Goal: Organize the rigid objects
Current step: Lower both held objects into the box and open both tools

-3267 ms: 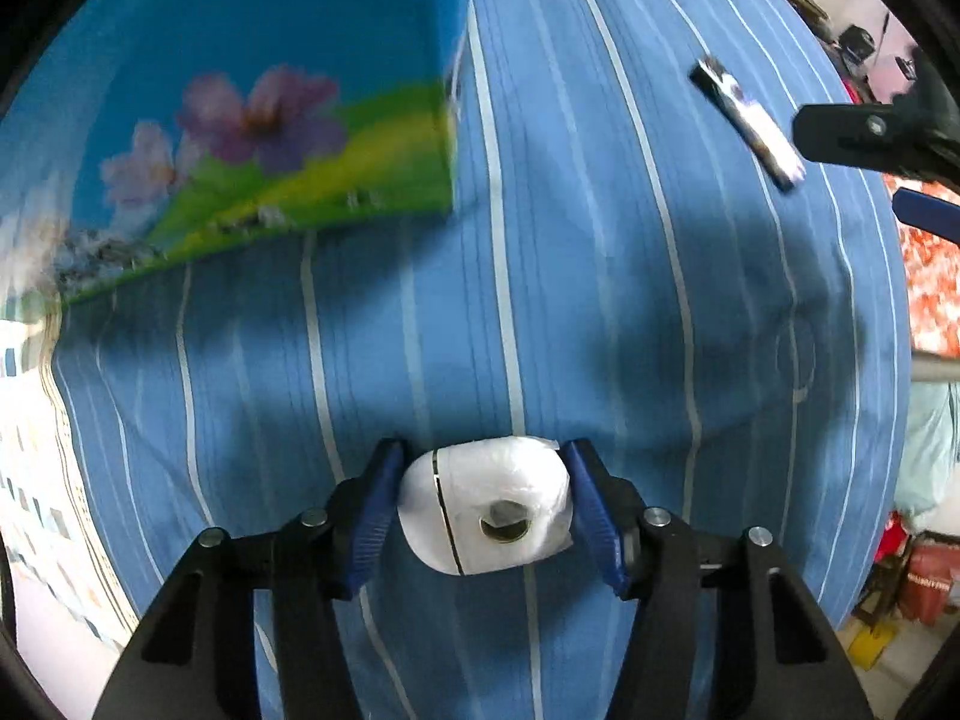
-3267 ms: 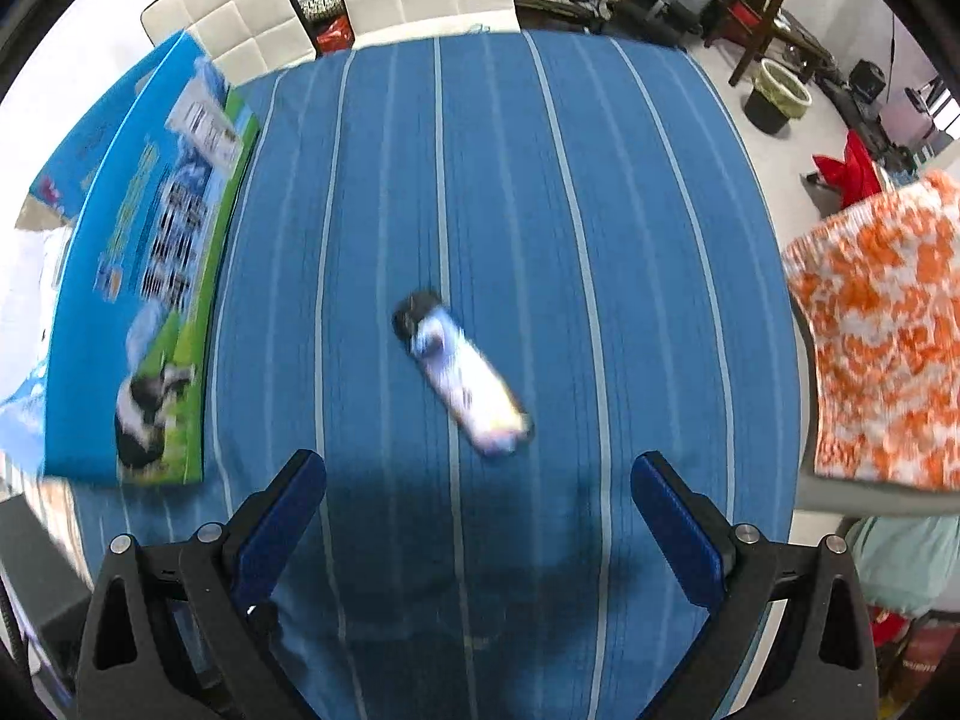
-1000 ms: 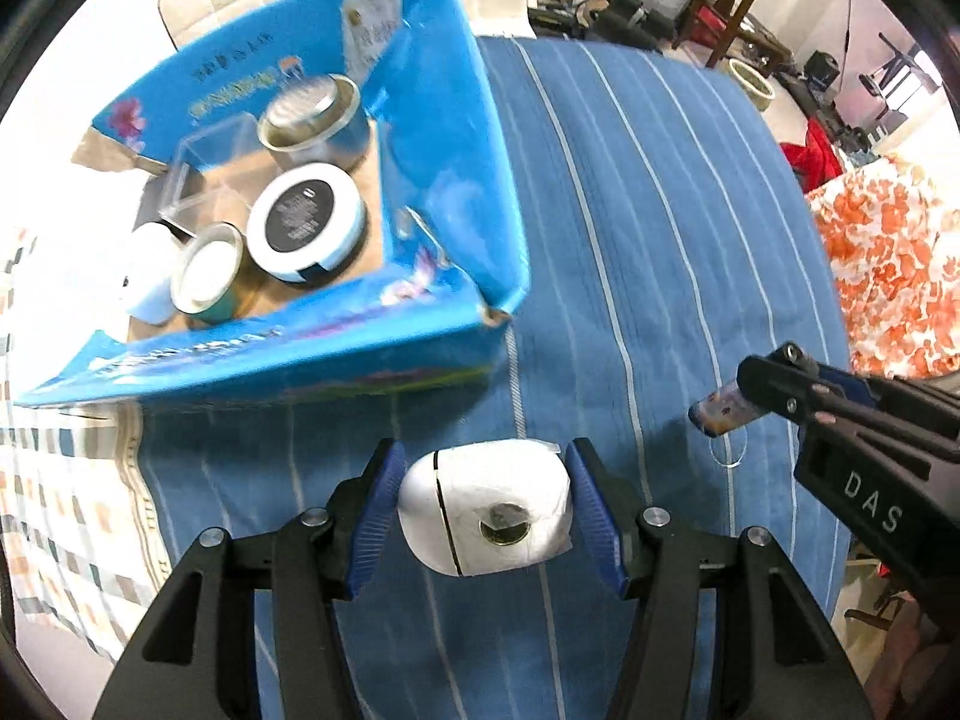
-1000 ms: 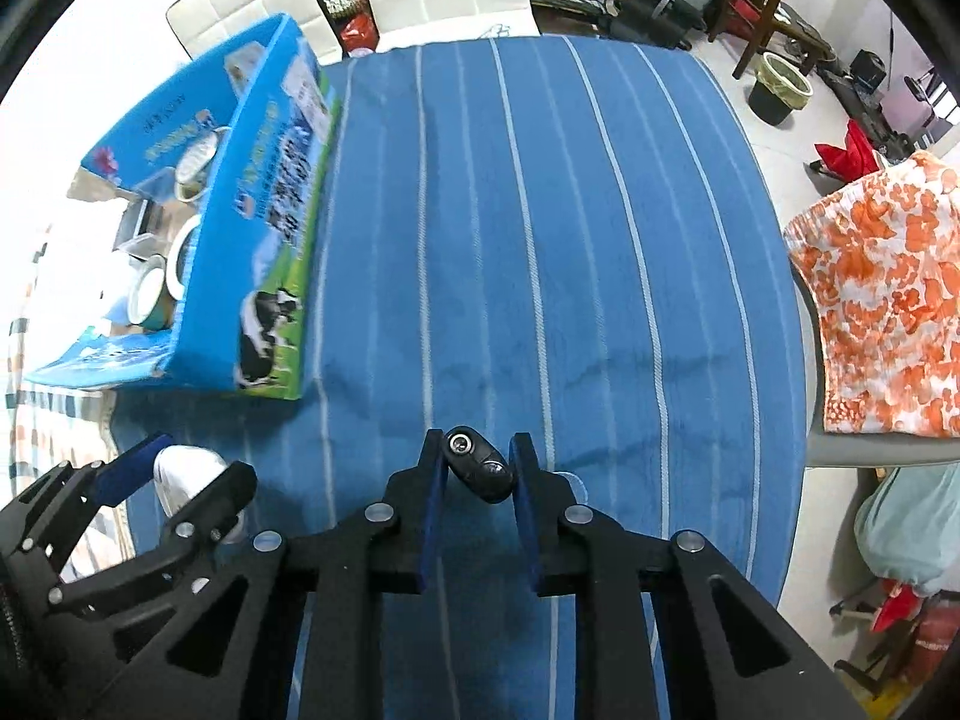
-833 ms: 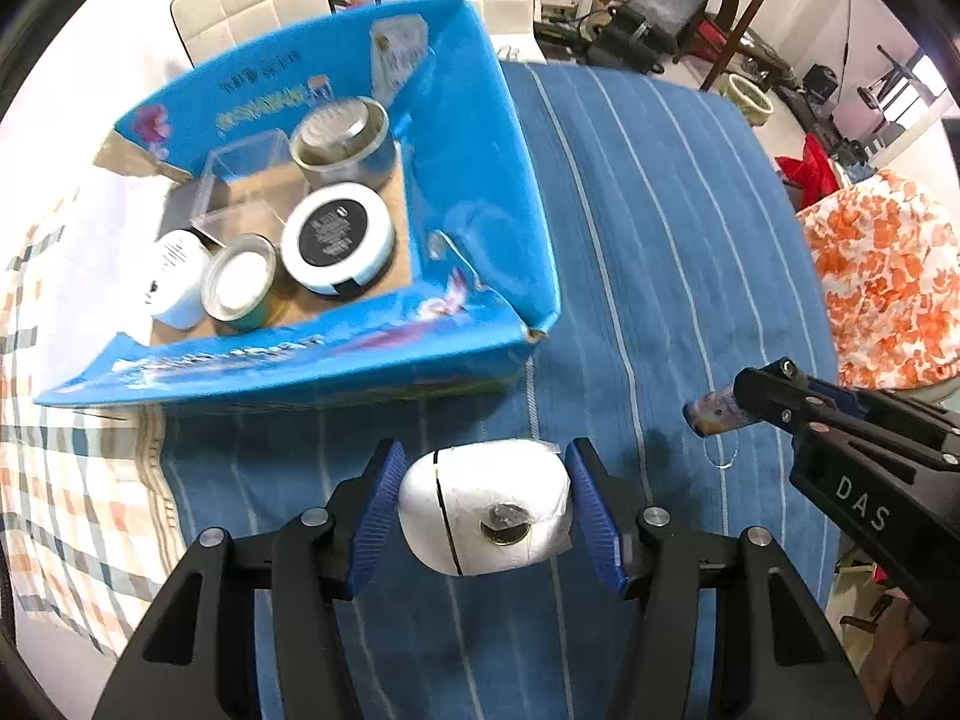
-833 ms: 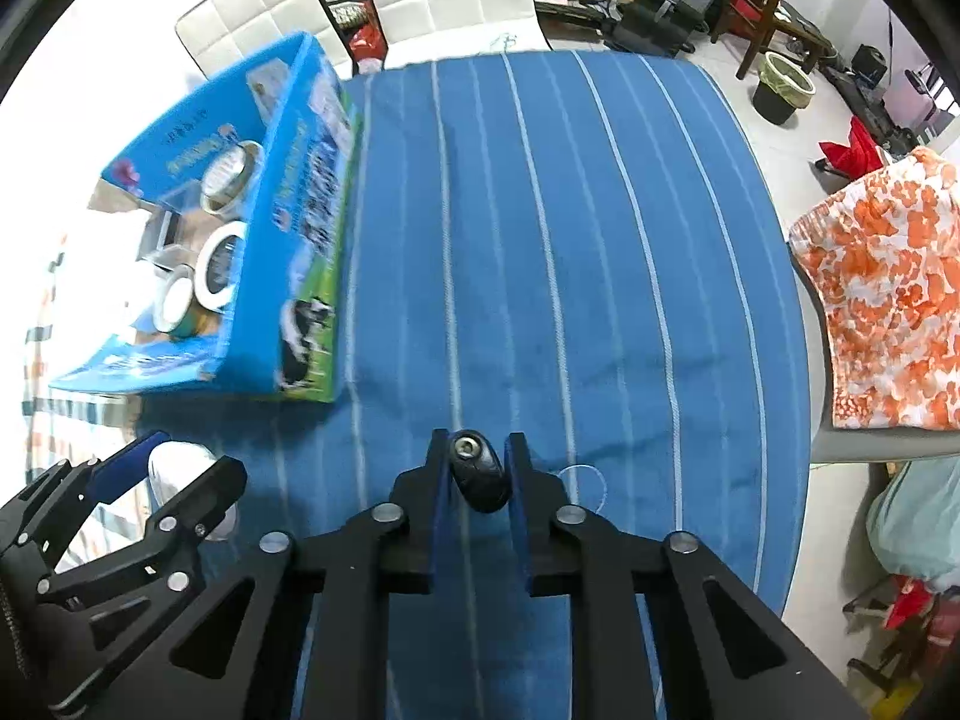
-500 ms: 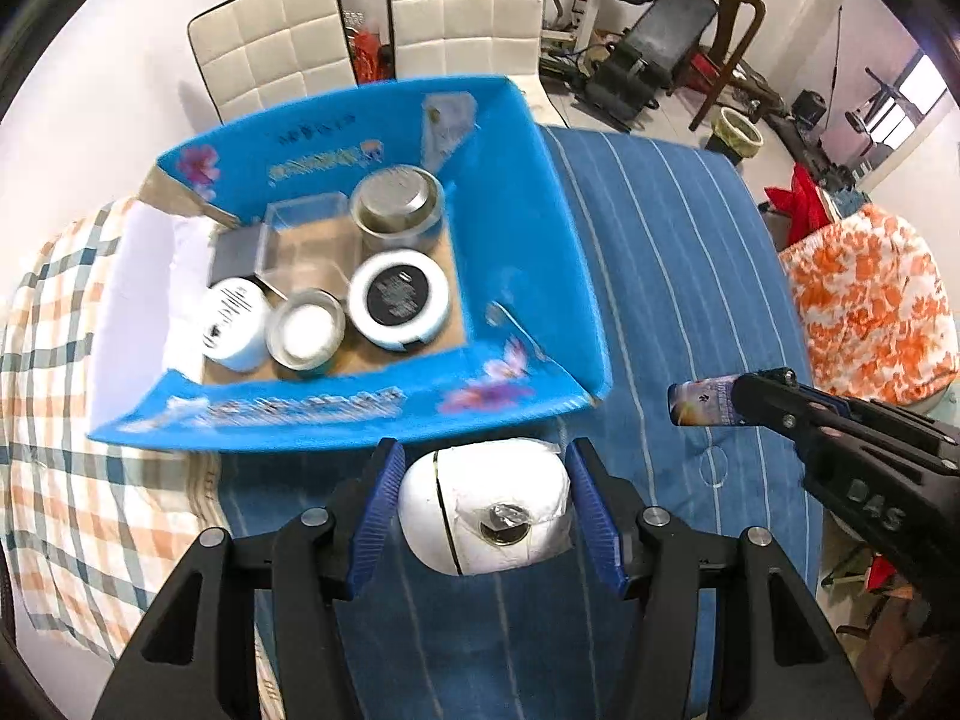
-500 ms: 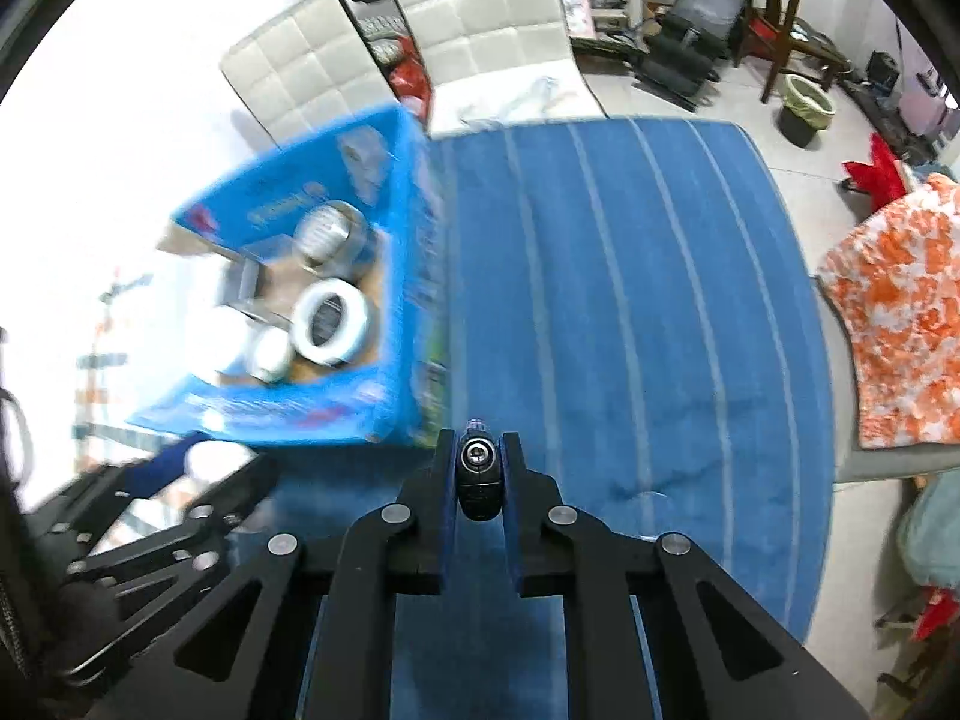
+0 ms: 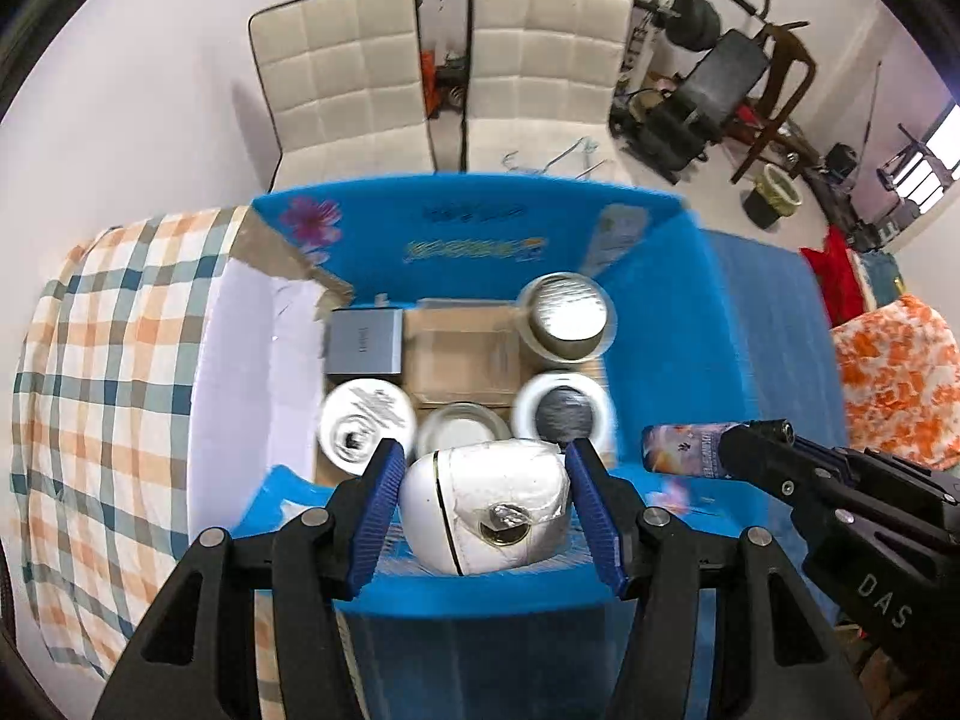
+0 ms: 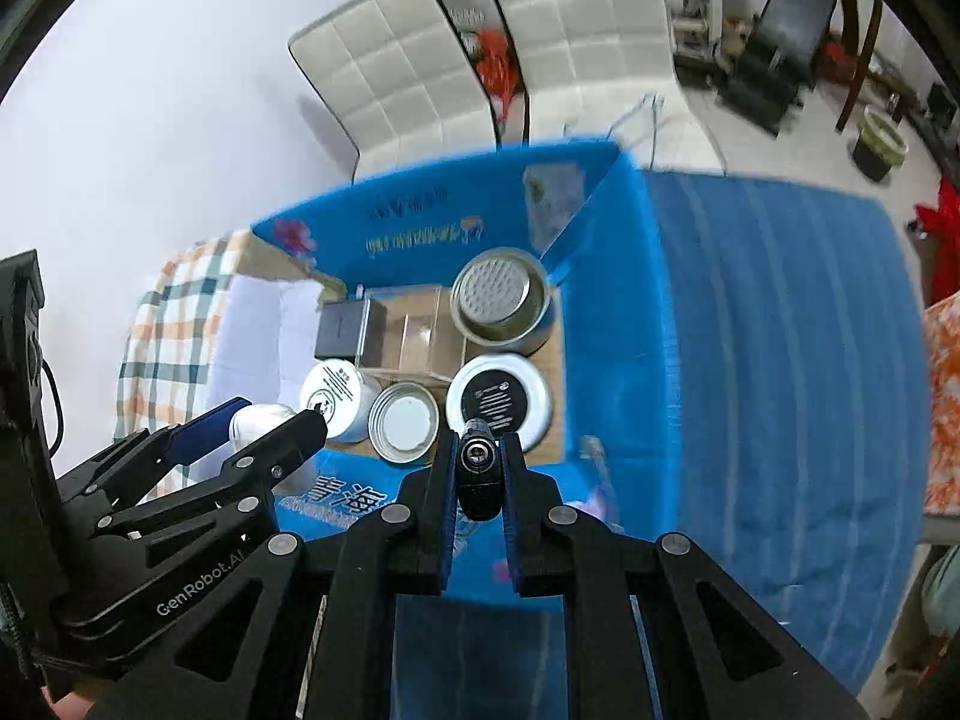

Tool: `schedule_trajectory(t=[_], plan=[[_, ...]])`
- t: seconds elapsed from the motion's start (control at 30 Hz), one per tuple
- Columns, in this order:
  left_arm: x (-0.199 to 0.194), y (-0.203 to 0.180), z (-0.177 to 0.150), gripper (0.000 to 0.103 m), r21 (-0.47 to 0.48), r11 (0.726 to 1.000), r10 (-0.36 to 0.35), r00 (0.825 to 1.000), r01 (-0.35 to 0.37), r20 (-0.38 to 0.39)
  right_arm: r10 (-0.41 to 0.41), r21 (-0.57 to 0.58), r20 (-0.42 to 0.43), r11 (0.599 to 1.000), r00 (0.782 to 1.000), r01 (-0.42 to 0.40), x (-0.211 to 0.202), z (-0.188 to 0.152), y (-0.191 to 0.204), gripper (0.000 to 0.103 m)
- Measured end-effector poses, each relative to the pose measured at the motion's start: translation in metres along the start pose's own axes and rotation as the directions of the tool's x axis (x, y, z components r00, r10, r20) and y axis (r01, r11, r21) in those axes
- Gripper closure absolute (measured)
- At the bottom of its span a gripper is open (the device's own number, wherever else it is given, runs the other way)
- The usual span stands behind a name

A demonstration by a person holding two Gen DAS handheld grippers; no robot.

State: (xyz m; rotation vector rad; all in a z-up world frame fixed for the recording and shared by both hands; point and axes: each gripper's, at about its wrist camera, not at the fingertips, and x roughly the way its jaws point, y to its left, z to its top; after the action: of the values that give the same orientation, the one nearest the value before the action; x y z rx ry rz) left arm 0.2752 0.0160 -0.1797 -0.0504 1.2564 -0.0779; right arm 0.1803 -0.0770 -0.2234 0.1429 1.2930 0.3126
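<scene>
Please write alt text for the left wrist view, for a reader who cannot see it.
The left tool grips a white rounded object above the near wall of an open blue box that holds several round tins and a grey block. At right, the right tool carries a slim patterned object.

I read the white rounded device (image 9: 486, 504) as glossy smooth plastic, part wrapped in crinkled clear film. Blue carton (image 9: 660, 312) is printed glossy cardboard, raw brown board on its floor and torn left flap. Far tin (image 9: 567, 315) is brushed metal; near-right jar (image 10: 498, 399) has a matt black lid label. Gripper pads (image 9: 378, 510) look like ribbed blue rubber on matt black plastic. Tablecloth (image 10: 780, 372) is striped woven cloth; chairs (image 9: 348, 78) are quilted white leather-look.
</scene>
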Motion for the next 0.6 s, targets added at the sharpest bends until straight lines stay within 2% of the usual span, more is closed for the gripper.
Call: schedule_trajectory(t=[0.13, 0.27, 0.4, 0.47, 0.6], plan=[[0.036, 0.022, 0.0, 0.05, -0.008, 1.0, -0.004, 0.997, 0.003, -0.074, 0.021, 0.05, -0.077, 0.999, 0.997, -0.017, 0.049, 0.003, -0.001, 0.089], [0.065, 0.034, -0.003, 0.05, -0.024, 0.999, -0.041, 0.99, 0.038, -0.138, 0.038, 0.085, -0.132, 0.996, 0.991, -0.027, 0.085, 0.005, -0.002, 0.089], [0.084, 0.039, -0.008, 0.049, -0.035, 0.997, -0.079, 0.979, 0.074, -0.188, 0.047, 0.094, -0.146, 0.995, 0.988, -0.033, 0.098, 0.009, 0.002, 0.087], [0.091, 0.04, -0.012, 0.049, -0.04, 0.995, -0.094, 0.973, 0.087, -0.212, 0.011, 0.075, -0.171, 0.997, 0.985, 0.002, 0.105, 0.011, 0.007, 0.087], [0.093, 0.036, -0.015, 0.049, 0.004, 0.996, -0.086, 0.974, 0.089, -0.21, -0.009, 0.076, -0.192, 0.997, 0.981, 0.024, 0.116, 0.009, 0.006, 0.086]])
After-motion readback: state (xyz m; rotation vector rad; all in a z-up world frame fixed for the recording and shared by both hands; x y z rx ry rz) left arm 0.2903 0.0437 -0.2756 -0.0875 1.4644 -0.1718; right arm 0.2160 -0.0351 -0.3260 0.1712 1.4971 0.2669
